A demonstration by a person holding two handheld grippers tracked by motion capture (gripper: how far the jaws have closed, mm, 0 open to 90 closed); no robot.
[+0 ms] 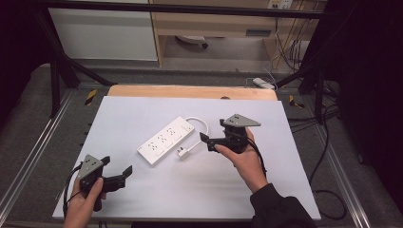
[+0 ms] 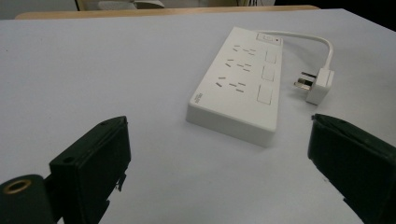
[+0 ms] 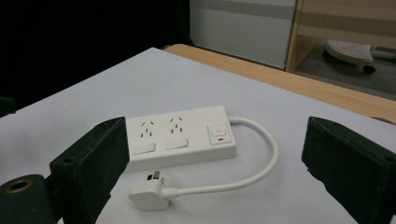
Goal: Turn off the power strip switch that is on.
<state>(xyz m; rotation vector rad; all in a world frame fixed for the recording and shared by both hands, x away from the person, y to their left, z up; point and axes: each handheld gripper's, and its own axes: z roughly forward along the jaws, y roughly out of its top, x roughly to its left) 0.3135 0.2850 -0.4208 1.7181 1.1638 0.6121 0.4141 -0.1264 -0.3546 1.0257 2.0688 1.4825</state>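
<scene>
Two grippers — left gripper, right gripper — fingers wide and empty, over a white table bearing a power strip.

Even overhead light, white table bright, surroundings dark; soft shadows; near jaws blurred.

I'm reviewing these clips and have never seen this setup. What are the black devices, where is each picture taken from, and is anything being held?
A person sits at a table holding a hand-held gripper in each hand: the left gripper and the right gripper. Each has two black jaws. The high view looks down from above the person's side. The two gripper views come from cameras riding on each gripper, so the black blocks rising from the bottom are that gripper's own jaws. On the white table lies a white power strip with its short cable looping round to its plug, which lies beside it, not plugged in. Both grippers stand open and hold nothing; the plug lies in front of the right one.
</scene>
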